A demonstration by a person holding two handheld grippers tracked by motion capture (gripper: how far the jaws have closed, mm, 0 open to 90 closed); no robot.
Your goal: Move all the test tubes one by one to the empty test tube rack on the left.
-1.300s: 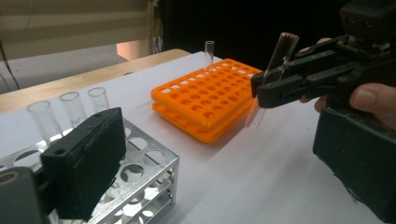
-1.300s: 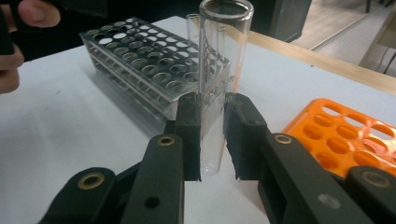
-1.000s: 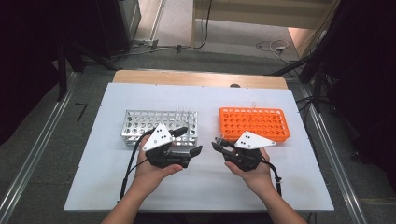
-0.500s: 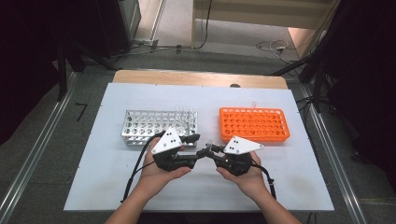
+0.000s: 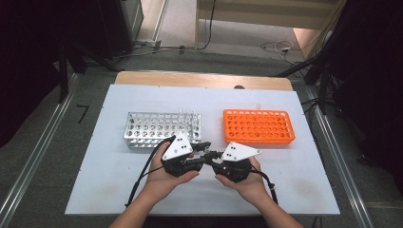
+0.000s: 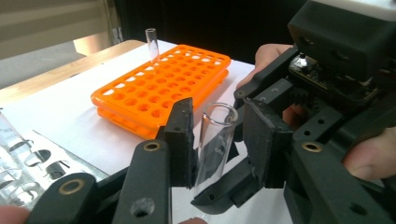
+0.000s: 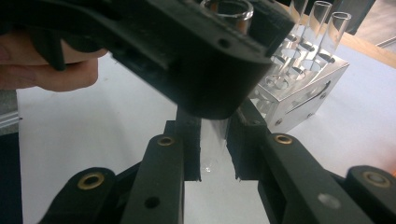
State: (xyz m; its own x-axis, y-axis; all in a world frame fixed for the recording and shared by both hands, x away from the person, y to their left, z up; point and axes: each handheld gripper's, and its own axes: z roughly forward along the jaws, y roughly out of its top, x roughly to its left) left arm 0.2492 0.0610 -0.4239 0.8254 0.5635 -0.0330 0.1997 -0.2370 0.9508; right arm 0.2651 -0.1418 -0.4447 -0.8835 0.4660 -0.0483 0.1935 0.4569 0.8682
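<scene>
White tabletop (image 5: 109, 180) stretches bare in front of my hands and out to both sides, with its near edge just behind my wrists; dark floor and metal rails run along either flank. Ahead, the silver rack (image 5: 152, 129) and the orange rack (image 5: 259, 126) stand side by side with a gap between them, so my free room is the strip on the near side of them.

I have the glass test tube (image 6: 215, 140) between the two grippers, over the table just short of that gap. It stands close to upright, long axis leaning a little, open mouth up and rounded end down.

My right gripper (image 7: 214, 144) is clamped on the tube's lower part, coming in from the right with the hand cupped under the body. My left gripper (image 6: 217, 137) reaches in from the left to meet it nose to nose; its jaws have just been closing around the upper part, one pad against the glass. I cannot tell if the other pad touches yet.
</scene>
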